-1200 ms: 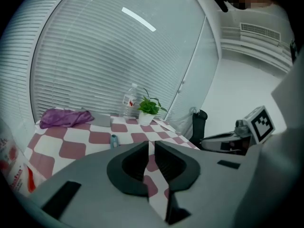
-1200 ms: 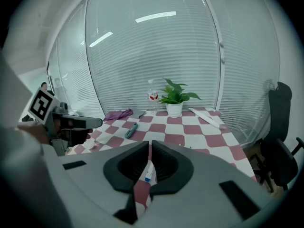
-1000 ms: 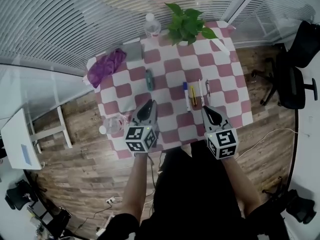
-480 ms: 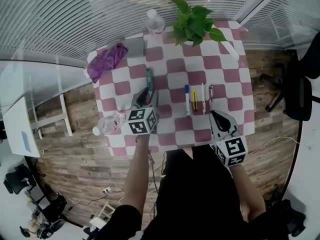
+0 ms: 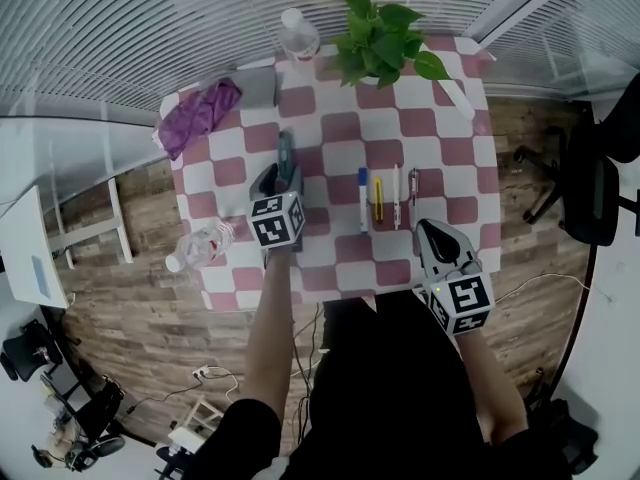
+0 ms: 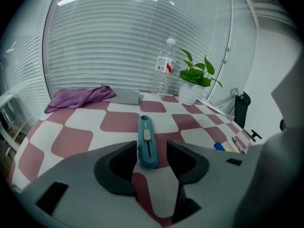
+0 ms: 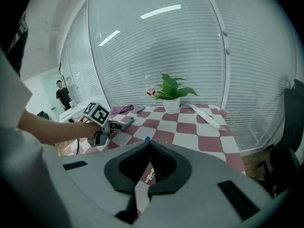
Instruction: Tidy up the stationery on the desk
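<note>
A teal utility knife (image 6: pixel 147 141) lies on the checkered desk (image 5: pixel 440 148), its near end between the fingers of my left gripper (image 6: pixel 151 149), which is open around it without touching. From the head view, the knife (image 5: pixel 285 150) pokes out ahead of that left gripper (image 5: pixel 280 180). A blue marker (image 5: pixel 363 198), a yellow pen (image 5: pixel 377 198), a white pen (image 5: pixel 395 196) and a dark pen (image 5: pixel 412 186) lie side by side right of centre. My right gripper (image 5: pixel 428 226) hovers shut and empty at the front edge, just behind the pens.
A purple cloth (image 5: pixel 195 113) and a grey block (image 5: pixel 262 88) lie at the back left. An upright water bottle (image 5: pixel 298 36) and a potted plant (image 5: pixel 380 38) stand at the back. A second bottle (image 5: pixel 200 246) lies at the left edge, a long white strip (image 5: pixel 458 98) at the back right.
My left gripper has moved forward across the desk until its open jaws reach around the teal knife's near end. The right gripper has drawn back from the pens to the front edge.
</note>
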Action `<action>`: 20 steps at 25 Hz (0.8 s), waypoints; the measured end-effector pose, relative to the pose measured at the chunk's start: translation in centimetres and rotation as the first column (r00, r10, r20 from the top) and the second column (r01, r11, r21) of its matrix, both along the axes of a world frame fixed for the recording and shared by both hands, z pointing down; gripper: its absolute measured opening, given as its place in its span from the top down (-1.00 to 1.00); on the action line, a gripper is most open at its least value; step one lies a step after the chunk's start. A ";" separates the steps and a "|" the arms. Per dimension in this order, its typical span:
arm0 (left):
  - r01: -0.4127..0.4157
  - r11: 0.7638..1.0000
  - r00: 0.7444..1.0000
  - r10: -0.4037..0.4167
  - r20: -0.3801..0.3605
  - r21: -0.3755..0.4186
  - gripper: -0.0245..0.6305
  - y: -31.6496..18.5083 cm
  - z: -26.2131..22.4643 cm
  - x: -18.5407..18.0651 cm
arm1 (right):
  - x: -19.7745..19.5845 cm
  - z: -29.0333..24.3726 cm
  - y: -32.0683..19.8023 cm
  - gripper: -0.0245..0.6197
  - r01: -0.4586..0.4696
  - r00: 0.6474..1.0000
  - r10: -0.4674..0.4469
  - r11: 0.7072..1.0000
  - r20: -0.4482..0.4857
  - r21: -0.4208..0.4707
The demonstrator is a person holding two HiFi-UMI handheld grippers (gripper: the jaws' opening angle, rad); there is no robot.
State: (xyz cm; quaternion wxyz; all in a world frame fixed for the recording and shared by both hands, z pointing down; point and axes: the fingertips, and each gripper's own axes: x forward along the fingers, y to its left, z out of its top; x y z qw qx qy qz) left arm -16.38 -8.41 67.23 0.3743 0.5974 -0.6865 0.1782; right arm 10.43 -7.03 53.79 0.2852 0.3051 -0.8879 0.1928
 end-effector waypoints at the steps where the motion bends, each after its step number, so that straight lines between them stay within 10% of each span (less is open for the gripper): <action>1: 0.005 1.000 1.000 -0.005 0.006 -0.005 0.33 -0.1 0.2 -0.1 | 0.1 0.1 -0.1 0.86 0.000 1.000 0.000 1.000 0.000 -0.002; 20: 0.042 0.996 0.999 -0.041 0.014 -0.075 0.46 1.7 0.1 1.6 | 0.3 -0.4 -0.1 0.86 -0.014 0.999 0.015 1.000 0.032 -0.016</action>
